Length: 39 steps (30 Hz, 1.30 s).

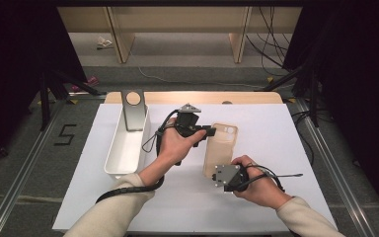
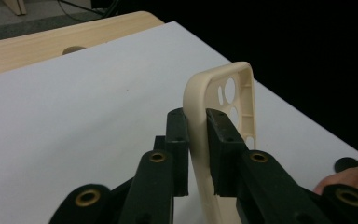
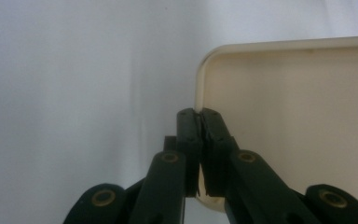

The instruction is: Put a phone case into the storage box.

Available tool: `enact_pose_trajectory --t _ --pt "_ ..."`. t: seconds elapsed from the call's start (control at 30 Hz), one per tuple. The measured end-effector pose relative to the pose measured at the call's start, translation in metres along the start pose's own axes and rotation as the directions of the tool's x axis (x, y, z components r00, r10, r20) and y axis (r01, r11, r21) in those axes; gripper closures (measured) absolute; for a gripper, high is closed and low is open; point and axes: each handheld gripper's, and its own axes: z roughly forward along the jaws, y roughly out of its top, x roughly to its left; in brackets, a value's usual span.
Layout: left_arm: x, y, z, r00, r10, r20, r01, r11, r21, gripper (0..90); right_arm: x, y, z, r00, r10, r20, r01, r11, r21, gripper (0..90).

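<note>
A beige phone case [image 1: 220, 148] lies held between both grippers over the white mat, its camera cut-outs at the far end. My left gripper [image 1: 211, 132] comes in from the left and is shut on the case's side wall near that end; in the left gripper view the pads [image 2: 177, 140] press on the wall of the case [image 2: 228, 93] from both sides. My right gripper [image 1: 216, 173] is shut on the near edge. In the right gripper view its jaws pinch the thin rim of the case [image 3: 298, 116] at a rounded corner, with the gripper [image 3: 199, 135] over the mat.
A long white tray [image 1: 111, 148] stands left of the hands, with a grey metal stand [image 1: 133, 116] upright at its far end. A thin black cable [image 1: 286, 175] lies on the white mat [image 1: 266, 128] to the right. The wooden table edge [image 1: 177, 97] runs behind.
</note>
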Motion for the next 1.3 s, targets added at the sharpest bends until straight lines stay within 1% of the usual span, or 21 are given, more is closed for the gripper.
enact_pose_trajectory --t 0.03,0.07,0.1,0.17,0.23,0.27,0.37,0.43,0.47,0.53,0.57,0.6,0.7,0.8,0.87,1.0,1.03,1.1,1.13,1.23,1.3 --pt "-0.002 0.0 -0.001 1.0 0.005 0.007 -0.005 0.9999 -0.009 81.3 0.001 0.0 0.0 0.9999 0.011 -0.003 -0.011 1.0 0.006 87.4" --pt "-0.004 0.001 -0.001 0.9999 0.013 0.009 -0.013 0.9997 -0.02 81.6 -0.001 0.0 0.0 0.9999 0.005 0.012 -0.006 1.0 0.007 87.2" --pt "-0.006 0.001 -0.002 0.9997 0.023 0.01 -0.023 0.9994 -0.027 81.8 -0.001 -0.001 0.0 0.9999 0.007 0.011 -0.007 1.0 0.005 87.0" --pt "-0.009 0.002 -0.004 0.9989 0.047 0.005 -0.047 0.9982 -0.036 82.2 -0.002 -0.002 0.0 0.9993 0.032 0.02 -0.032 0.999 0.003 86.4" --pt "-0.009 0.002 -0.006 0.9956 0.09 -0.024 -0.091 0.995 -0.042 82.3 -0.003 -0.004 -0.001 0.9984 0.053 0.022 -0.053 0.999 -0.009 82.4" --pt "-0.008 0.002 -0.008 0.9944 0.101 -0.032 -0.102 0.9936 -0.049 82.2 -0.004 -0.004 -0.001 0.9972 0.069 0.03 -0.069 0.997 -0.019 79.2" --pt "-0.004 0.002 -0.014 0.9915 0.118 -0.053 -0.122 0.9897 -0.074 82.2 -0.006 -0.007 -0.002 0.9934 0.113 0.021 -0.112 0.993 -0.034 70.7" --pt "-0.001 0.001 -0.019 0.9854 0.147 -0.086 -0.154 0.9843 -0.086 82.1 -0.007 -0.009 -0.002 0.9875 0.155 0.029 -0.153 0.987 -0.056 64.2" --pt "0.001 0.0 -0.022 0.9827 0.155 -0.101 -0.165 0.982 -0.093 82.1 -0.008 -0.011 -0.002 0.9834 0.18 0.022 -0.178 0.982 -0.067 61.3" --pt "0.005 -0.001 -0.028 0.9771 0.17 -0.127 -0.184 0.977 -0.107 82.0 -0.009 -0.013 -0.003 0.9716 0.236 0.02 -0.233 0.968 -0.094 54.5" --pt "0.007 -0.003 -0.031 0.9754 0.172 -0.138 -0.188 0.9752 -0.117 82.0 -0.01 -0.014 -0.004 0.9634 0.268 0.014 -0.265 0.959 -0.1 51.0" --pt "0.009 -0.003 -0.035 0.9737 0.175 -0.146 -0.193 0.9732 -0.124 82.0 -0.012 -0.016 -0.005 0.9579 0.287 0.014 -0.283 0.952 -0.111 47.6" --pt "0.014 -0.007 -0.045 0.9677 0.187 -0.169 -0.212 0.9664 -0.145 82.1 -0.016 -0.022 -0.007 0.9349 0.354 0.018 -0.347 0.924 -0.158 38.6" --pt "0.017 -0.011 -0.055 0.9641 0.193 -0.183 -0.223 0.9606 -0.165 82.1 -0.019 -0.027 -0.008 0.9137 0.406 0.009 -0.397 0.898 -0.188 33.0" --pt "0.018 -0.014 -0.061 0.9629 0.192 -0.189 -0.226 0.9578 -0.177 82.1 -0.021 -0.032 -0.009 0.8984 0.439 0.006 -0.428 0.879 -0.208 29.6" --pt "0.021 -0.018 -0.071 0.9627 0.185 -0.197 -0.225 0.9536 -0.2 82.1 -0.025 -0.043 -0.013 0.8601 0.51 -0.018 -0.497 0.83 -0.254 27.2" --pt "0.022 -0.02 -0.073 0.9636 0.181 -0.196 -0.222 0.9531 -0.206 82.1 -0.025 -0.046 -0.014 0.8538 0.52 -0.021 -0.507 0.822 -0.261 26.7" --pt "0.023 -0.022 -0.075 0.9649 0.177 -0.194 -0.217 0.9527 -0.212 82.1 -0.025 -0.05 -0.015 0.844 0.536 -0.024 -0.521 0.81 -0.27 26.3" --pt "0.023 -0.023 -0.076 0.9658 0.174 -0.192 -0.215 0.9527 -0.215 82.1 -0.025 -0.053 -0.015 0.8361 0.548 -0.029 -0.533 0.799 -0.276 25.9" --pt "0.024 -0.025 -0.078 0.9655 0.174 -0.194 -0.215 0.9524 -0.216 82.1 -0.026 -0.058 -0.017 0.8173 0.575 -0.042 -0.56 0.774 -0.295 24.0" --pt "0.025 -0.024 -0.079 0.9651 0.174 -0.196 -0.216 0.9517 -0.219 82.1 -0.026 -0.061 -0.019 0.8014 0.596 -0.05 -0.58 0.754 -0.31 22.9"
